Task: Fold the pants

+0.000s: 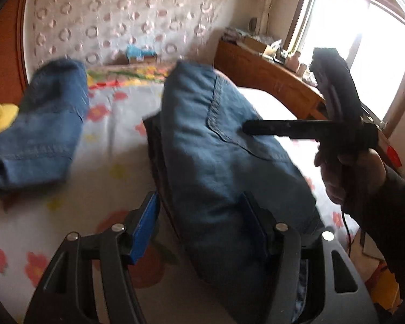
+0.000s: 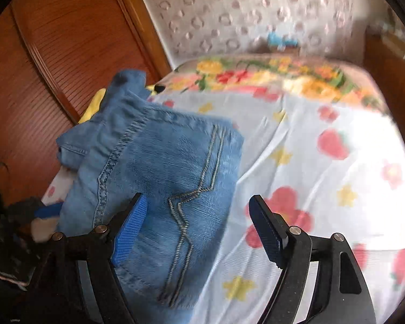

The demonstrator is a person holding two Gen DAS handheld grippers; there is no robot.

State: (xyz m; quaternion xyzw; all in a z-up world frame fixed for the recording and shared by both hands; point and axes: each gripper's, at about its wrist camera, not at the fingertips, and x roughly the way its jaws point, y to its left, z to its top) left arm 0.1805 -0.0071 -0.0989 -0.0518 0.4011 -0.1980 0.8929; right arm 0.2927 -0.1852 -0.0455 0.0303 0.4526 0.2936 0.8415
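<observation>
Blue denim pants (image 1: 216,151) hang as a bundle in front of my left gripper (image 1: 199,226), whose blue-padded fingers stand apart with the cloth between them, not clamped. A second piece of denim (image 1: 46,124) lies on the bed at the left. The right gripper shows in the left wrist view (image 1: 256,129), pressed side-on against the pants; its jaws do not show there. In the right wrist view my right gripper (image 2: 199,229) is open over folded light-blue jeans (image 2: 159,172) showing a stitched back pocket, lying on the flowered sheet (image 2: 324,189).
A padded headboard (image 1: 121,13) stands at the far end of the bed. A wooden wardrobe (image 2: 54,54) is at the left. A cluttered wooden desk (image 1: 270,70) sits under a bright window at the right. A yellow garment (image 1: 0,118) lies by the denim.
</observation>
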